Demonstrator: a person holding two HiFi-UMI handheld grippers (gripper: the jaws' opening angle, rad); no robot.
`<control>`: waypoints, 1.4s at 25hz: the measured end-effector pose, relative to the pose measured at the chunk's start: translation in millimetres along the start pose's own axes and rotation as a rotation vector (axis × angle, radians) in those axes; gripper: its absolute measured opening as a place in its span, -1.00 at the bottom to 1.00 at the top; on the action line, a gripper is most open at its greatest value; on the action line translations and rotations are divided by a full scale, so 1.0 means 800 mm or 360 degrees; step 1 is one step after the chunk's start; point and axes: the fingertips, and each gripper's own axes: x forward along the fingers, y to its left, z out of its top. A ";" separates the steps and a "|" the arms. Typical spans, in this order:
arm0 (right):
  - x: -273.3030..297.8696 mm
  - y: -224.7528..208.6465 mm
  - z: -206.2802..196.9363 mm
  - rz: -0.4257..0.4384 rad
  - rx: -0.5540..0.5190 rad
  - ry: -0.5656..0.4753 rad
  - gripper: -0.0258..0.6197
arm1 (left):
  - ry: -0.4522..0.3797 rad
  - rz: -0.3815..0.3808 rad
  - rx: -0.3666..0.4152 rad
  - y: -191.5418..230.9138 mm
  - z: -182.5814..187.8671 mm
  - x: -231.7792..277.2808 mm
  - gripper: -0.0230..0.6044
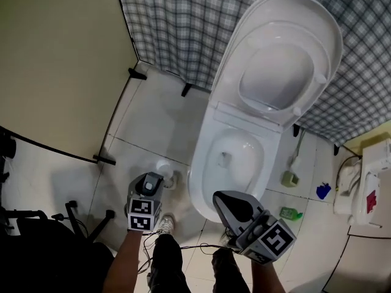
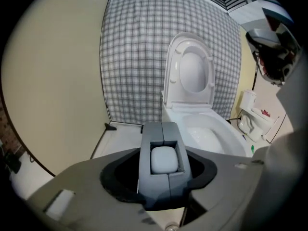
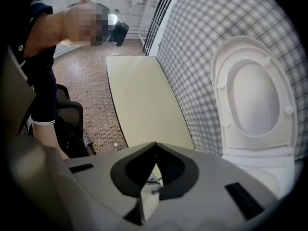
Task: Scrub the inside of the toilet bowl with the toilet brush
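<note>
The white toilet stands with its lid (image 1: 278, 72) up and its bowl (image 1: 235, 154) open. To the left of the bowl, my left gripper (image 1: 151, 180) points down over a round white brush holder (image 1: 164, 165) on the floor. In the left gripper view the grey pads (image 2: 147, 160) press on a white rounded handle end (image 2: 164, 159), which I take for the toilet brush; its head is hidden. The bowl (image 2: 207, 136) lies ahead to the right. My right gripper (image 1: 219, 195) hangs by the bowl's front rim, its jaws meeting at the tip (image 3: 155, 144) with nothing in them.
A beige partition (image 1: 61, 60) closes the left side and a plaid wall (image 1: 177, 23) the back. A green bottle (image 1: 291, 213), a blue item (image 1: 323, 191) and a white fixture (image 1: 372, 182) sit right of the toilet. Dark equipment (image 1: 36, 237) stands lower left. My legs (image 1: 168, 261) are below.
</note>
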 end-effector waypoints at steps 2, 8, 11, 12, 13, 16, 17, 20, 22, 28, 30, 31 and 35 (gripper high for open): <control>-0.013 0.004 0.028 -0.0013 -0.0011 -0.0025 -0.92 | -0.0062 0.0001 0.0028 -0.005 0.043 -0.033 -0.24; -0.070 0.011 0.096 -0.0070 -0.0105 -0.0116 -0.92 | -0.0350 -0.0036 0.0165 -0.045 0.185 -0.125 -0.24; -0.085 -0.007 0.125 -0.0158 -0.0122 -0.0143 -0.92 | -0.0472 -0.0125 0.0243 -0.069 0.262 -0.140 -0.24; -0.091 -0.014 0.132 -0.0187 -0.0123 -0.0154 -0.92 | -0.0496 -0.0158 0.0261 -0.080 0.280 -0.141 -0.24; -0.098 -0.019 0.136 -0.0212 -0.0122 -0.0164 -0.92 | -0.0515 -0.0187 0.0272 -0.092 0.293 -0.141 -0.24; -0.124 -0.030 0.140 -0.0281 -0.0098 -0.0182 -0.92 | -0.0535 -0.0280 0.0291 -0.133 0.312 -0.136 -0.24; -0.133 -0.033 0.139 -0.0313 -0.0088 -0.0183 -0.92 | -0.0531 -0.0323 0.0303 -0.149 0.314 -0.131 -0.24; -0.155 -0.046 0.133 -0.0388 -0.0066 -0.0185 -0.92 | -0.0502 -0.0448 0.0326 -0.198 0.315 -0.115 -0.24; -0.166 -0.057 0.126 -0.0418 -0.0050 -0.0182 -0.92 | -0.0477 -0.0508 0.0304 -0.229 0.314 -0.104 -0.24; -0.191 -0.080 0.094 -0.0494 0.0022 -0.0169 -0.92 | -0.0356 -0.0602 0.0279 -0.291 0.280 -0.055 -0.24; -0.194 -0.088 0.084 -0.0505 0.0042 -0.0161 -0.92 | -0.0323 -0.0617 0.0239 -0.303 0.268 -0.035 -0.24; -0.194 -0.092 0.080 -0.0507 0.0049 -0.0155 -0.92 | -0.0309 -0.0621 0.0219 -0.308 0.263 -0.025 -0.24; -0.192 -0.108 0.064 -0.0497 0.0057 -0.0129 -0.92 | -0.0263 -0.0622 0.0223 -0.323 0.240 0.018 -0.24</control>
